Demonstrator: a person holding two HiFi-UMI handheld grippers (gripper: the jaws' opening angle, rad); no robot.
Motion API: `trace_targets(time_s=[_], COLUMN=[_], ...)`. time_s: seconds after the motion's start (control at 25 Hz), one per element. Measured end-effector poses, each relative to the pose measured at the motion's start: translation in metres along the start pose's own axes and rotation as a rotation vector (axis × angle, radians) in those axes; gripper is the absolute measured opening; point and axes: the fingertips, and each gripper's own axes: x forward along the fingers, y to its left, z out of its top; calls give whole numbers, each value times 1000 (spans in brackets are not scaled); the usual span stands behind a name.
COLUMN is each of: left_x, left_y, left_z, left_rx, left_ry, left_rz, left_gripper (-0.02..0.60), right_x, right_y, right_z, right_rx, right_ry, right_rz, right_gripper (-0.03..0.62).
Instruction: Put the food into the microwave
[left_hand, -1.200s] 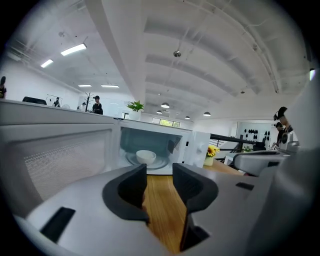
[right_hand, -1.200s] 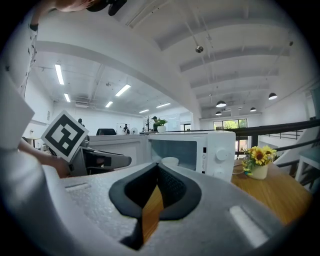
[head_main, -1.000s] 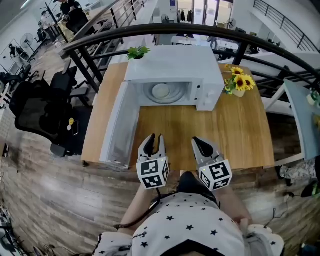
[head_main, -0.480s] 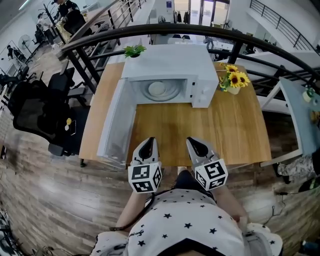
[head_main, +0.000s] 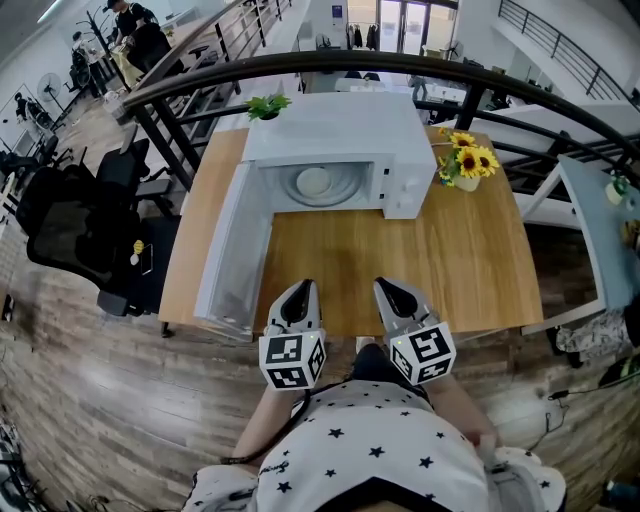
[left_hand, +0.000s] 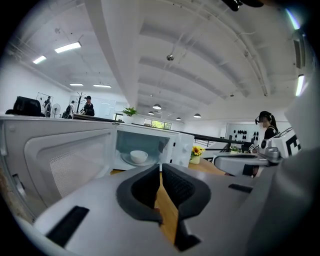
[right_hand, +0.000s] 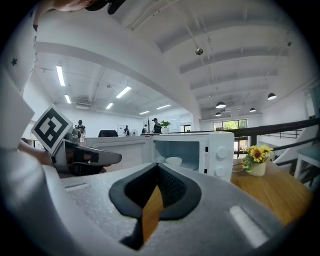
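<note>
While the bowl (head_main: 313, 180) sits on the round plate (head_main: 345, 191) inside the microwave (head_main: 340, 130), the door (head_main: 232, 260) stands swung wide to the left, its inner face turned toward the cavity. The bowl is white and lies a little left of the plate's middle; what it holds cannot be made out. The microwave is white and stands at the far side of the wooden surface (head_main: 450, 250), with its knobs on the right of the front.

Just right of the microwave stands a small pot of sunflowers (head_main: 465, 160), and a green plant (head_main: 268, 103) shows behind its far left corner.

Both tools hang over the near edge of the surface, well apart from the microwave and pointing toward it. The left hand-held gripper (head_main: 299, 291) has its jaws pressed together with nothing between them; its own view looks past the closed tips at the open door and the bowl. The right hand-held gripper (head_main: 392, 289), just beside it, also has its jaws pressed together at the tips and is empty.

A dark curved railing (head_main: 330, 62) arcs beyond the surface, and black chairs (head_main: 70, 230) stand on the wood floor to the left.
</note>
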Motion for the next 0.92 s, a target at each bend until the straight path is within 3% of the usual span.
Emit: trace_targets(time_s=[0.92], left_x=[4], left_y=[2], left_z=[-1], left_rx=[-8], left_ry=[10], left_rz=[7], left_gripper=[18], right_x=[3], right_y=[-2], right_z=[0], right_rx=[-9], right_ry=[12], right_rz=[4], right_gripper=[5])
